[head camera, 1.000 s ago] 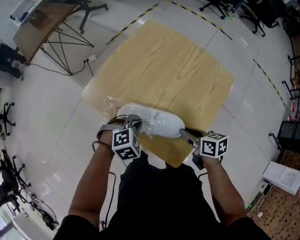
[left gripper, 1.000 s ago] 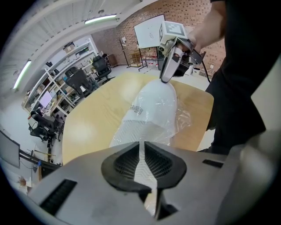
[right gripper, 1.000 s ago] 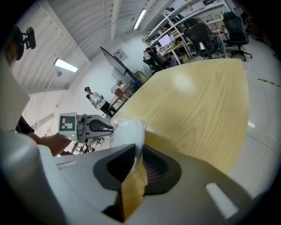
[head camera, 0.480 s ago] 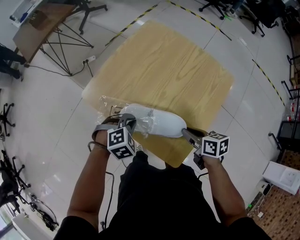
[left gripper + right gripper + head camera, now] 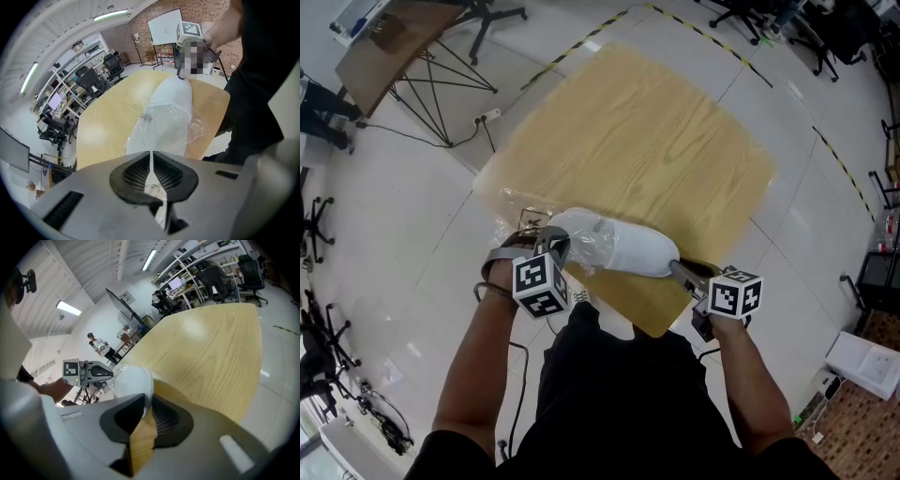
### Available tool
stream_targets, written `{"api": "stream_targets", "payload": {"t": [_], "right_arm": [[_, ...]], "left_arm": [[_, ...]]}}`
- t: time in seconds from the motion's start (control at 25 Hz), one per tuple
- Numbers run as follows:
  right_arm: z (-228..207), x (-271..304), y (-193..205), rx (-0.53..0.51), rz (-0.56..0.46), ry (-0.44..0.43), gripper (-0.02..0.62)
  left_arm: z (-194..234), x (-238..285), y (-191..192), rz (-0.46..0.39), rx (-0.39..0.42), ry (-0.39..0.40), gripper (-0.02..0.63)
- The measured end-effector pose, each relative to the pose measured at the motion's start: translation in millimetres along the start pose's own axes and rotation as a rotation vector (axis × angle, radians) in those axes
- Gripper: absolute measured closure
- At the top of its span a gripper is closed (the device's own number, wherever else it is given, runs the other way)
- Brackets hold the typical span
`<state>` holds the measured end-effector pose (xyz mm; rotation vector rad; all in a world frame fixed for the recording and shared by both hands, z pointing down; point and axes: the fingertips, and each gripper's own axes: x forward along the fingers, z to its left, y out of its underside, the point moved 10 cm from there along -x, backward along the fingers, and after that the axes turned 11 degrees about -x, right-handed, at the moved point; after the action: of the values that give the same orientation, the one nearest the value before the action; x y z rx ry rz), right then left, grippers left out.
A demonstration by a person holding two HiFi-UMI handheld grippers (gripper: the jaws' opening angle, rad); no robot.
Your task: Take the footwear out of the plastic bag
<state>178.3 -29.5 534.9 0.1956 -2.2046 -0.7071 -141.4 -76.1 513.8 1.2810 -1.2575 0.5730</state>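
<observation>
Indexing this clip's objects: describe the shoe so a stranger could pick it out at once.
On the pale wooden table, look at the edge nearest the person, where a crinkled clear plastic bag lies. The shoe is the smooth white sneaker partly inside that bag, the only solid white object on the tabletop.

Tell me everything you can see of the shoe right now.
The white shoe lies at the table's near corner. Its heel half sits in a clear crinkled bag; the toe looks bare. The right gripper pinches the toe tip; the left gripper, whose jaws have just been closing, pinches the bag at the heel.
</observation>
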Motion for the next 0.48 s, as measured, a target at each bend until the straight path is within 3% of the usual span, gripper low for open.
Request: {"api": "stream_targets", "payload": {"t": [0.48], "right_arm": [[-4,3,-8,-0.053,0.032,0.013,0.541]], "left_arm": [[-12,-14,11,0.002,-0.007,0.005,0.580]]}}
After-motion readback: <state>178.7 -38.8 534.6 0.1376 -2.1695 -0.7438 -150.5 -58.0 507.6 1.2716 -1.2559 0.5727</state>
